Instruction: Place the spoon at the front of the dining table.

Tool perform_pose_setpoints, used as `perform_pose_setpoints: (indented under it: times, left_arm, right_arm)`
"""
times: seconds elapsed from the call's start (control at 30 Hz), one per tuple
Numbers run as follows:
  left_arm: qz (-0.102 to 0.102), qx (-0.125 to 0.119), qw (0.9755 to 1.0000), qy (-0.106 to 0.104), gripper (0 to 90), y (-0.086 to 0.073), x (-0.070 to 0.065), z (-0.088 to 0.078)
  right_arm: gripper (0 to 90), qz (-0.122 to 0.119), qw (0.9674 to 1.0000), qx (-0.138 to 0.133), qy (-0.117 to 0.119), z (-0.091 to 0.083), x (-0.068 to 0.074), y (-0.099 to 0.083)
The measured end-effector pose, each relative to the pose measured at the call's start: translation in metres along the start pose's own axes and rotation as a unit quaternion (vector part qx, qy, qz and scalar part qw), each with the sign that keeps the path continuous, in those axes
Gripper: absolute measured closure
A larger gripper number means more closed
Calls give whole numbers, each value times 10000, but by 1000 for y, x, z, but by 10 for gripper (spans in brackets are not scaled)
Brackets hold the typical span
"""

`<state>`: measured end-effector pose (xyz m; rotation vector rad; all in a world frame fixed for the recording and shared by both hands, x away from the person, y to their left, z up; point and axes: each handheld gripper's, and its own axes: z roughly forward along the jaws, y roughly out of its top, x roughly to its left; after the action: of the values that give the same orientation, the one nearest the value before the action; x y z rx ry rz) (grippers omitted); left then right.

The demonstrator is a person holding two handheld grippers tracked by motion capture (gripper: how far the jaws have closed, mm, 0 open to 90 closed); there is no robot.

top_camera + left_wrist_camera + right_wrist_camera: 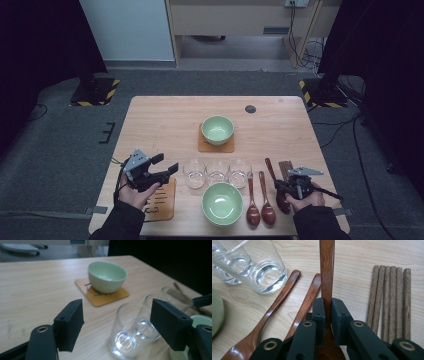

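Observation:
My left gripper hovers open near the table's left front, above an orange coaster. In the left gripper view its jaws stand wide apart with nothing held; a row of clear glasses stands just beyond them. My right gripper is shut on the handle of a dark wooden spoon at the right front. In the right gripper view the gripper pinches the spoon handle, which runs straight ahead. Two more spoons lie to its left.
A green bowl sits on an orange coaster mid-table. A second green bowl stands at the front edge. Three glasses line up between them. Several wooden chopsticks lie right of the held spoon.

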<state>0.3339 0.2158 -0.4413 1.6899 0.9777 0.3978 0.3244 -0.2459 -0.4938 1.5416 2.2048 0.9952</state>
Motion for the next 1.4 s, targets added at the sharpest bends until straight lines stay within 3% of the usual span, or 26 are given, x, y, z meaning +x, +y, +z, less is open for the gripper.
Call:
perform_pose_setpoints:
  times: [0.3,0.5,0.67,1.0,1.4]
  left_arm:
    - [245,32,9981,-566,266,29,-40,45]
    - [442,1,9962,-757,271,49,-63,62]
    - [452,-79,9955,-828,271,62,-73,69]
    - [248,-36,9943,-1032,269,69,-87,94]
    - [234,322,9909,-1287,271,72,-116,135]
  right_arm:
    - [817,-30,10000,11,-43,0,0,-1]
    - [817,-41,10000,41,-43,0,0,-2]
    - [816,-42,10000,32,-40,0,0,-2]
    - [817,-75,9999,-89,-12,-3,0,-1]
    - [816,-139,9998,-156,76,-4,-1,-1]
